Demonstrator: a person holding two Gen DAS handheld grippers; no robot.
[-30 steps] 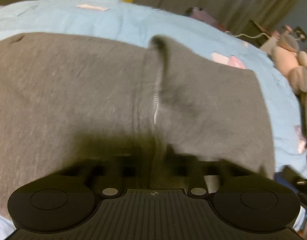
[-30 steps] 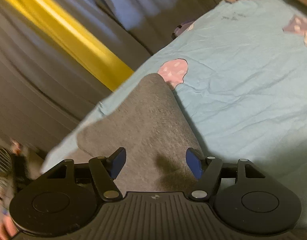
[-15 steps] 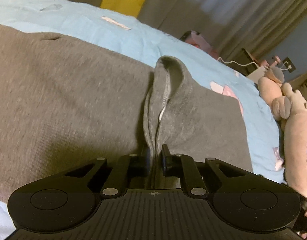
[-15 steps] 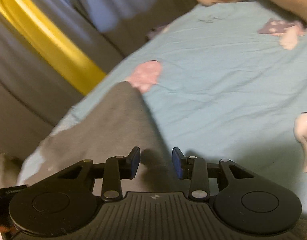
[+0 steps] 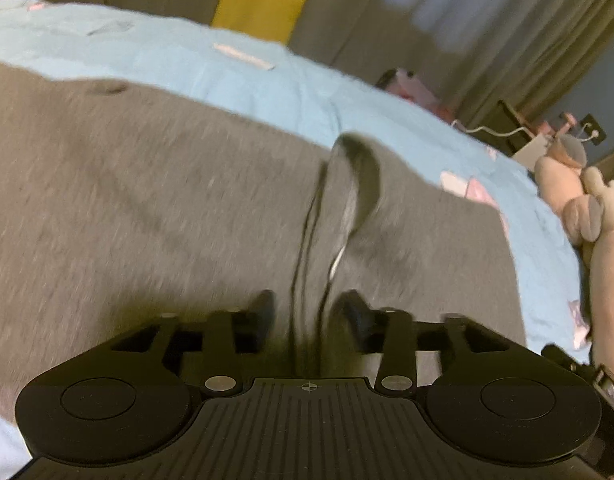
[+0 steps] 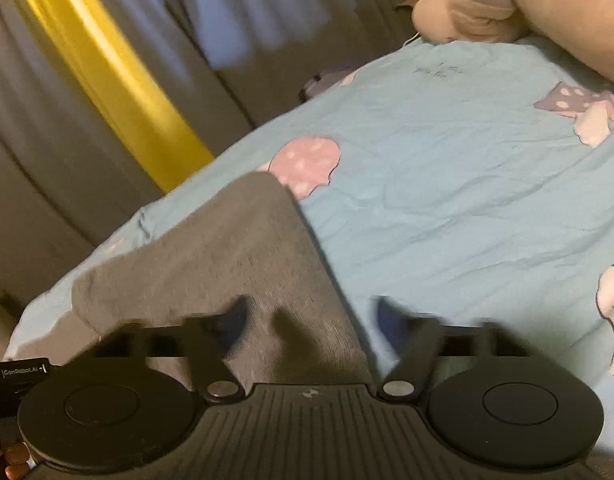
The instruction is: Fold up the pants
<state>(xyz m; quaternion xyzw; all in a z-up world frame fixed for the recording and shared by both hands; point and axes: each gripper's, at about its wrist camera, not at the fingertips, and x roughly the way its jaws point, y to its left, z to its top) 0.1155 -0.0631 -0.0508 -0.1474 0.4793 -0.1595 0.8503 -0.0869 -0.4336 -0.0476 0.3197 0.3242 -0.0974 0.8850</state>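
Grey pants (image 5: 147, 208) lie spread on a light blue bedsheet (image 5: 235, 76). A raised ridge of fabric (image 5: 347, 184) with a pale drawstring runs down between the fingers of my left gripper (image 5: 309, 312), which is open around it, not pinching. In the right wrist view a folded grey corner of the pants (image 6: 227, 248) lies on the sheet (image 6: 447, 184). My right gripper (image 6: 311, 320) is open, low over the edge of that corner, its left finger over cloth and its right finger over sheet.
A pink plush toy (image 5: 587, 208) lies at the bed's right side and shows in the right wrist view (image 6: 487, 4). Grey curtains with a yellow stripe (image 6: 119, 80) hang behind the bed. Cables and small items (image 5: 547, 136) sit past the far corner.
My left gripper was shut on the fabric ridge half a second ago and has opened. My right gripper narrowed half a second ago and has opened wide again.
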